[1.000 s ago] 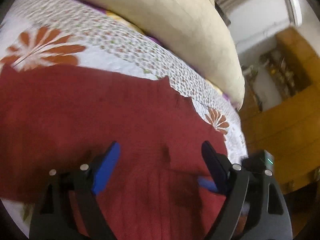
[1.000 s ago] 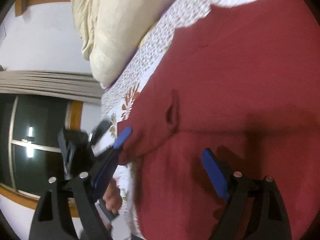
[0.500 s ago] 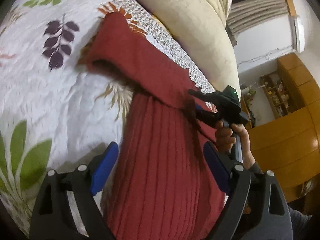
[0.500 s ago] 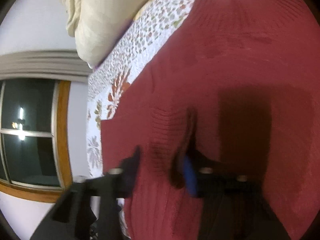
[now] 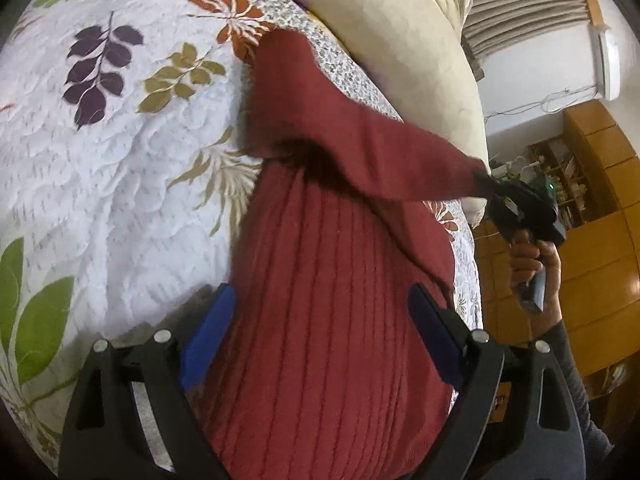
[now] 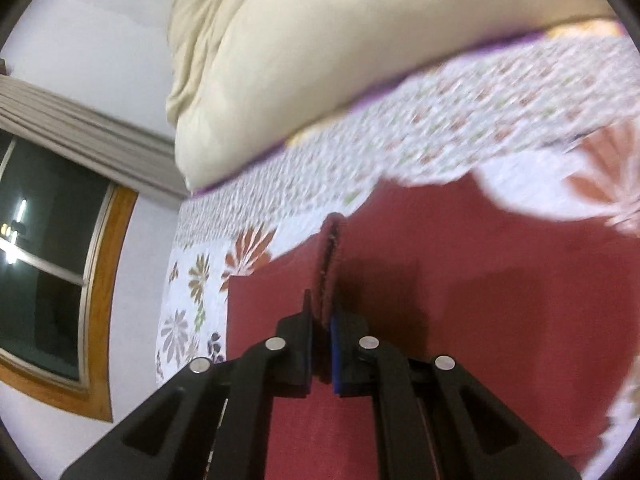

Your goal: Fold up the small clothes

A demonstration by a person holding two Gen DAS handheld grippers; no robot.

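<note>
A dark red ribbed sweater (image 5: 328,304) lies on the floral bedspread (image 5: 120,152). My left gripper (image 5: 320,328) hovers open over its ribbed body, blue pads wide apart with cloth beneath them. One sleeve (image 5: 360,136) is stretched up and to the right, its end pinched by my right gripper (image 5: 486,184), held by a hand (image 5: 532,256). In the right wrist view my right gripper (image 6: 320,344) is shut on a bunched fold of the red sweater (image 6: 460,280).
A large cream duvet (image 5: 400,40) is piled along the far side of the bed (image 6: 320,60). Wooden cabinets (image 5: 592,208) stand at the right. A window with a wood frame (image 6: 92,280) and grey curtains are beyond the bed's end.
My right gripper closed on the sweater's sleeve and lifted it up and away from the bed. My left gripper drew back, so more bedspread shows, and stayed open.
</note>
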